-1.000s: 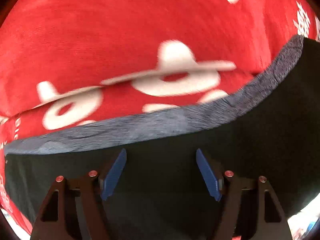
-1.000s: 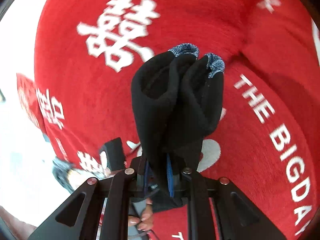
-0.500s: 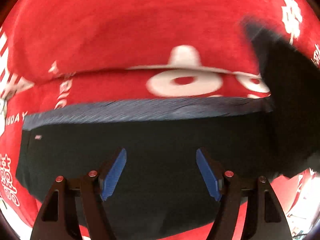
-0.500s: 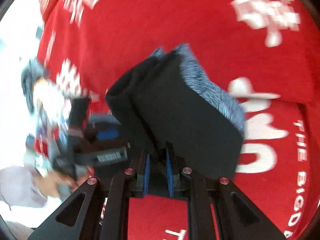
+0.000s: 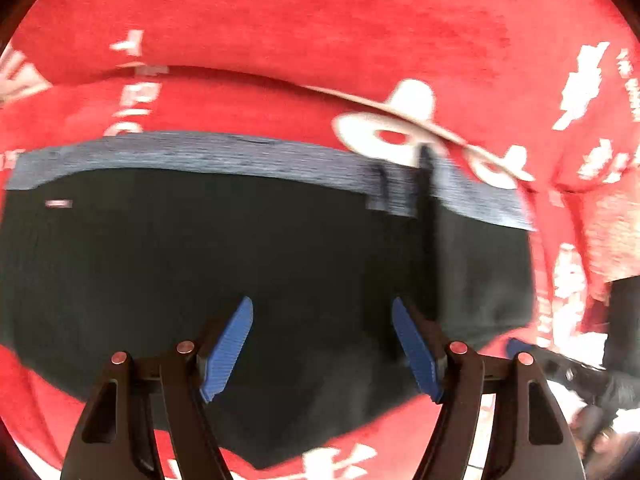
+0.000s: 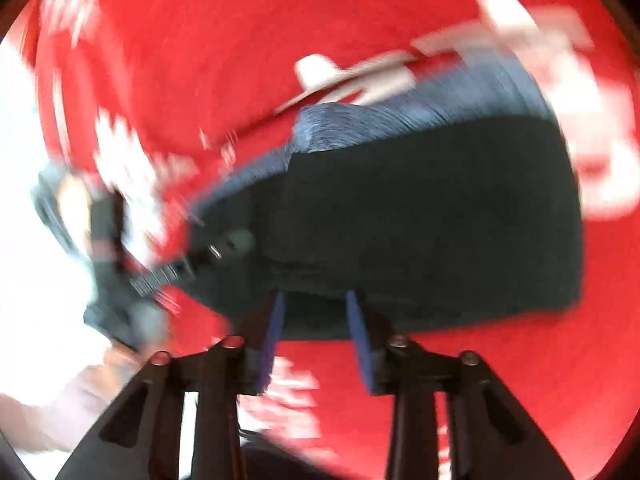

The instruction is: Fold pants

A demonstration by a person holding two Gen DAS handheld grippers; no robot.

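The black pants [image 5: 280, 272] lie folded on the red cloth [image 5: 320, 20], grey waistband [image 5: 200, 156] far, long axis running left-right. The left gripper [image 5: 322, 344] hovers open above them; the right gripper [image 6: 316, 332], jaws opening, releases their near edge.
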